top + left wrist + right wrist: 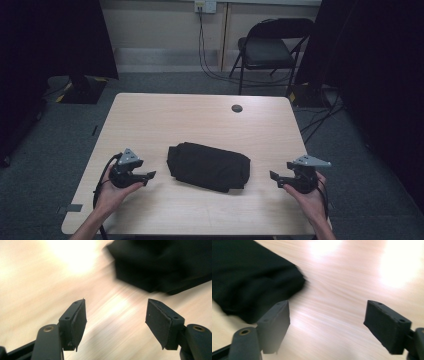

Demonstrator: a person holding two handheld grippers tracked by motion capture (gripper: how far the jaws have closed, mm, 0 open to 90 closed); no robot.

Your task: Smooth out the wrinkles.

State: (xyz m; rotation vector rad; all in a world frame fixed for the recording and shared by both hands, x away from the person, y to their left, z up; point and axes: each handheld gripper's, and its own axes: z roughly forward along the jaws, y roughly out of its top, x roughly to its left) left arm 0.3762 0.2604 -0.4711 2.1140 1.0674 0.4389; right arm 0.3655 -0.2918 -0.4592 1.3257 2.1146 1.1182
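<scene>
A folded black cloth (208, 166) is seen lying near the middle of the wooden counter (150, 120), toward the person's edge. The left tool (148, 177) is held just off the cloth's left end, jaws spread wide with nothing between them. The right tool (275, 179) is held beyond the cloth's right end, likewise wide open and empty. Both tools are pointed inward at the cloth, clear of it.

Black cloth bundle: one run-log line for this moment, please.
black cloth bundle: folded, mid-table, untouched | left gripper: open, empty, beside it | right gripper: open, empty, beside it
</scene>
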